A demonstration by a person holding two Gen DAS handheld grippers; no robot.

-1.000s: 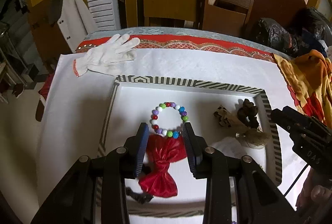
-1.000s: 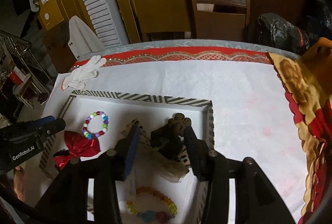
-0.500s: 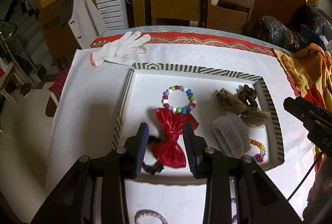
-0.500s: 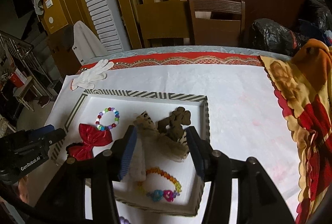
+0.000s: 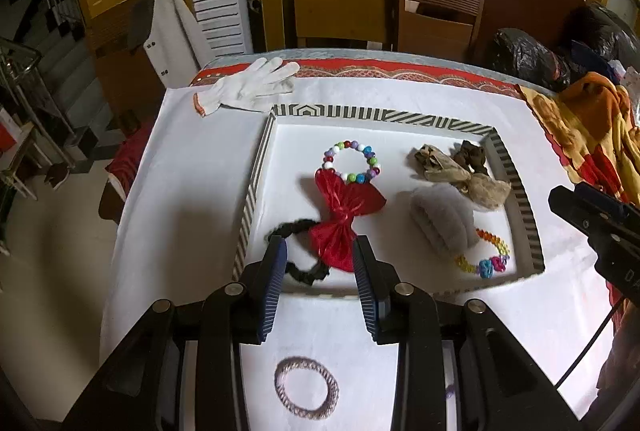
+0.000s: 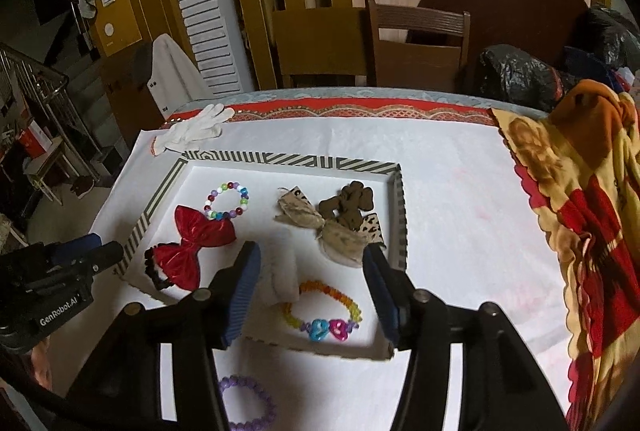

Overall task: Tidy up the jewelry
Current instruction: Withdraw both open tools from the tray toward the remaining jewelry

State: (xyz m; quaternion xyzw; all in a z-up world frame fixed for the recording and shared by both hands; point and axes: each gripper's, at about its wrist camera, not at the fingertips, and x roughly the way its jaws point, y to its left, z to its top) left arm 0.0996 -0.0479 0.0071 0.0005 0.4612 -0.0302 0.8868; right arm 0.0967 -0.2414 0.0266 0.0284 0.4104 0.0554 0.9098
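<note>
A striped-rim tray (image 5: 256,187) (image 6: 394,219) on the white cloth holds a beaded bracelet (image 5: 352,161) (image 6: 227,200), a red bow on a black band (image 5: 344,219) (image 6: 192,245), a grey fluffy scrunchie (image 5: 442,221) (image 6: 280,275), tan and brown hair ties (image 5: 460,171) (image 6: 340,219) and a rainbow bracelet (image 5: 484,255) (image 6: 320,311). My left gripper (image 5: 320,263) hangs open above the tray's near edge, empty. My right gripper (image 6: 310,271) is opening, nothing between its pads. A pinkish bangle (image 5: 306,387) and a purple bead bracelet (image 6: 248,403) lie on the cloth in front of the tray.
A white glove (image 5: 248,89) (image 6: 192,129) lies at the table's far left corner. An orange and red blanket (image 6: 580,211) (image 5: 592,127) covers the right side. Wooden chairs (image 6: 416,47) stand behind the table.
Both grippers have drawn back and up from the tray, so more of it shows. The right gripper's jaws have widened. The bangle and purple bracelet have come into view.
</note>
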